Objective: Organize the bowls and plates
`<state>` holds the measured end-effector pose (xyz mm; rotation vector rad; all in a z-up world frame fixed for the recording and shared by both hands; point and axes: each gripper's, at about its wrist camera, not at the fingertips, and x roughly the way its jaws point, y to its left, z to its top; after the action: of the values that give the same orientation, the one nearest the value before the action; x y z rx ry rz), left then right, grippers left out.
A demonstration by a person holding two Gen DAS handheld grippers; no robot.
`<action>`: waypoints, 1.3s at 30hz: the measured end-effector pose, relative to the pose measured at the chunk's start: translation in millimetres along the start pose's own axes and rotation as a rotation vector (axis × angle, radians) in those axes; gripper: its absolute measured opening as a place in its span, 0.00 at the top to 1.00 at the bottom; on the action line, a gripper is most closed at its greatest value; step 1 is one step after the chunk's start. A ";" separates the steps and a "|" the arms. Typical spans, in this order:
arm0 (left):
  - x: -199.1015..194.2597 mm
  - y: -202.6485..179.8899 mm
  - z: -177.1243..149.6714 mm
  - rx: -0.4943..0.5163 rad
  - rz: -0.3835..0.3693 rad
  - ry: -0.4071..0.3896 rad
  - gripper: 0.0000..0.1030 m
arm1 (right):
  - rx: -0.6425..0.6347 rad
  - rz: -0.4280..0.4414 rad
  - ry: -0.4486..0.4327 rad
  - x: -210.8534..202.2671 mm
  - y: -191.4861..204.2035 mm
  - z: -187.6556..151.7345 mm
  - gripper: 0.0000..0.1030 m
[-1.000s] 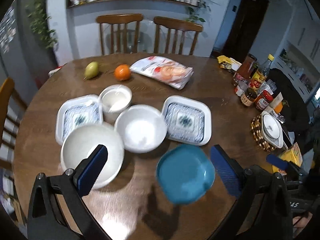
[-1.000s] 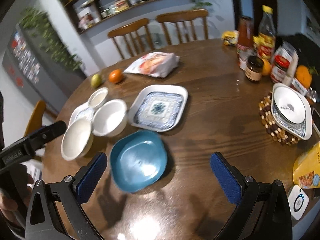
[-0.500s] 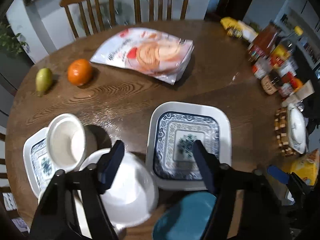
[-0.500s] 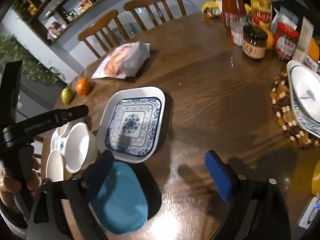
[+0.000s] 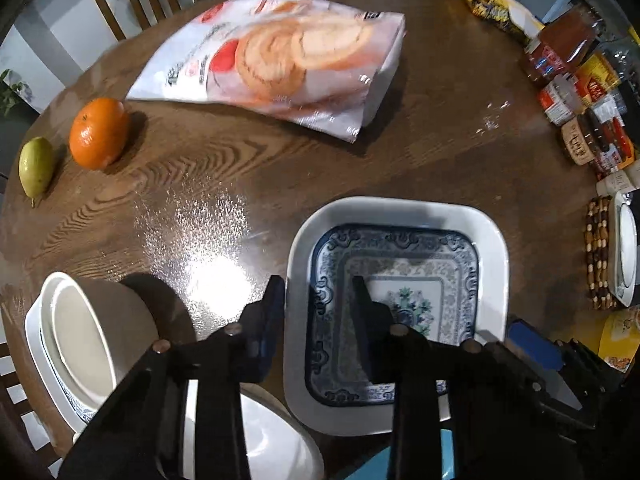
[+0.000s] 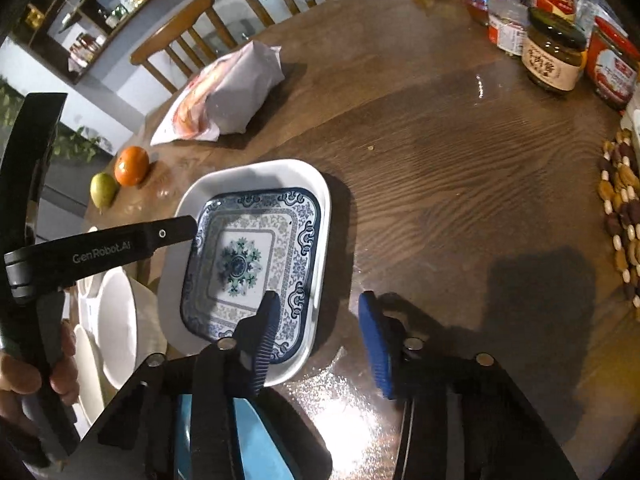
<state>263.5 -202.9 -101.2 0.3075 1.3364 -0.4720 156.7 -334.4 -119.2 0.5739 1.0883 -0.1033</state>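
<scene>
A square white plate with a blue pattern (image 5: 400,272) lies on the round wooden table; it also shows in the right wrist view (image 6: 256,256). My left gripper (image 5: 318,292) straddles the plate's left rim, jaws partly closed with a gap, not clamped. My right gripper (image 6: 316,308) straddles the plate's right rim, also with a gap. A teal plate (image 6: 256,440) lies under my right gripper. White bowls (image 5: 84,340) sit at the left, one on a second patterned plate (image 5: 44,364).
A snack bag (image 5: 280,64), an orange (image 5: 98,132) and a pear (image 5: 35,168) lie at the back. Jars and bottles (image 6: 552,56) stand at the right. A beaded trivet (image 5: 598,256) holds another dish. Chairs stand behind the table.
Both grippers moved forward and down to the patterned plate and narrowed their jaws around its opposite rims. The teal plate has slid under the right gripper's view.
</scene>
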 end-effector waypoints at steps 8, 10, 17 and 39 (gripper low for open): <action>8.8 20.8 -0.4 -0.056 -0.047 0.051 0.85 | -0.027 -0.011 0.018 10.8 1.2 2.1 0.92; 6.9 22.7 -1.6 -0.054 -0.045 0.045 0.88 | -0.036 -0.009 0.012 11.1 1.5 2.0 0.93; -17.8 17.5 -7.8 -0.048 -0.080 -0.033 0.90 | -0.025 -0.007 -0.042 -4.4 0.2 5.6 0.94; -176.1 18.9 -210.9 -0.228 0.059 -0.383 0.89 | -0.280 0.216 -0.112 -153.1 73.9 -123.6 0.93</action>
<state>64.5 -59.8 24.6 0.0614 0.9920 -0.3063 10.5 -241.2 -0.4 0.4238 0.9065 0.2007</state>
